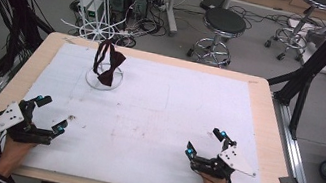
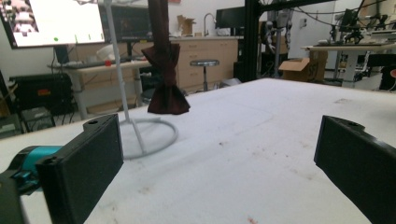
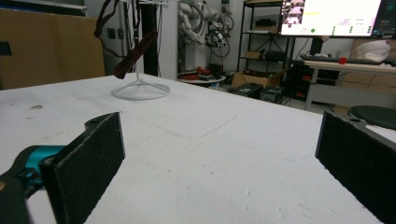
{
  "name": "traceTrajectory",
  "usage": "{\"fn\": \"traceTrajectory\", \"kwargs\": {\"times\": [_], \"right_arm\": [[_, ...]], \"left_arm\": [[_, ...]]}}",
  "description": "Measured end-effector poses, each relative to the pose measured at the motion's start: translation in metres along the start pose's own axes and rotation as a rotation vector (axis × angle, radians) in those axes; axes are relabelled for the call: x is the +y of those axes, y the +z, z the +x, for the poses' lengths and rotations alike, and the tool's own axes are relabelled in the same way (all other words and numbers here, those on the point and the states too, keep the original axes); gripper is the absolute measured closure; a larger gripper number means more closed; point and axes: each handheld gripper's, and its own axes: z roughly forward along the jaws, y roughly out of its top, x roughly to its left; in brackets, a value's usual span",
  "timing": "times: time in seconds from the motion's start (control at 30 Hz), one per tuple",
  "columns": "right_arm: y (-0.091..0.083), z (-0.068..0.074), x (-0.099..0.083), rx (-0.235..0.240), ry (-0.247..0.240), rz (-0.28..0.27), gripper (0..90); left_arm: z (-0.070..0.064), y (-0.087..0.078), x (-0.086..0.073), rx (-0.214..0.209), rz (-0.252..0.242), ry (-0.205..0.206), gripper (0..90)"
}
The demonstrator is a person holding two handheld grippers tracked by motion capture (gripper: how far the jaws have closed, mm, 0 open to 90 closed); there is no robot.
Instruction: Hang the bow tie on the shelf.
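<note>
Left gripper (image 1: 52, 113), right gripper (image 1: 204, 141) — jaws wide, empty.

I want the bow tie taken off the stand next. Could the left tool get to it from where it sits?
Probably yes. The left tool is open, and only bare white mat lies between it and the bow tie hanging on the white stand.

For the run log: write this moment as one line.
left gripper: open, empty | right gripper: open, empty | bow tie: hanging on stand
</note>
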Motion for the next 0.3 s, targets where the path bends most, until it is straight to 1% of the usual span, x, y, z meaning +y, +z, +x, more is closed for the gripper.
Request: {"fn": "traceTrajectory", "kwargs": {"times": [0.1,0.17,0.3], "right_arm": [[0.0003,-0.0005,-0.0002,0.002,-0.005,0.002,0.6],[0.0,-0.0011,-0.0004,-0.001,0.002,-0.001,0.6],[-0.0002,-0.0014,-0.0007,-0.004,0.015,0.0,0.6]], "left_arm": [[0.0019,-0.0008,-0.0027,0.009,0.007,-0.014,1.7],[0.003,-0.0013,-0.0032,0.016,-0.004,-0.026,1.7],[0.0028,-0.0022,-0.0035,0.024,-0.009,-0.026,1.7]]}}
